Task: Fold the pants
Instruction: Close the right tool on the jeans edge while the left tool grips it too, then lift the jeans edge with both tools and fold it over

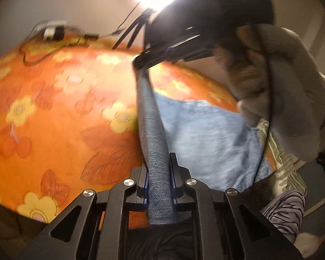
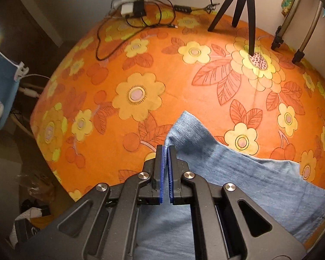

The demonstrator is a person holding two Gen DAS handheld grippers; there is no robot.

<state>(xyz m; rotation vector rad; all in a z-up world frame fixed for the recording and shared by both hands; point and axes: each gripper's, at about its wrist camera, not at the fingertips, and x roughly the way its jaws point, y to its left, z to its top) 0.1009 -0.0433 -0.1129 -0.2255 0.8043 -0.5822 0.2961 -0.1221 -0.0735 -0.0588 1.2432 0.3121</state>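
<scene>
my right gripper (image 2: 166, 151) pinches a corner of light blue pants (image 2: 238, 173) over the orange flowered table (image 2: 130, 65).

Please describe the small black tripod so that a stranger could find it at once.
Look at the orange flowered bedcover, along its far edge by the wall. The black tripod stands there, one leg on the biggest yellow flower. The metal stand legs beside it are paler.

One pair of blue pants (image 2: 238, 173) pinched in both my claws, left claw (image 1: 159, 166), right claw (image 2: 166, 149), one orange floral bedspread (image 2: 140, 69), one black tripod (image 2: 238, 6), two chargers (image 2: 133, 8) upper left.
</scene>
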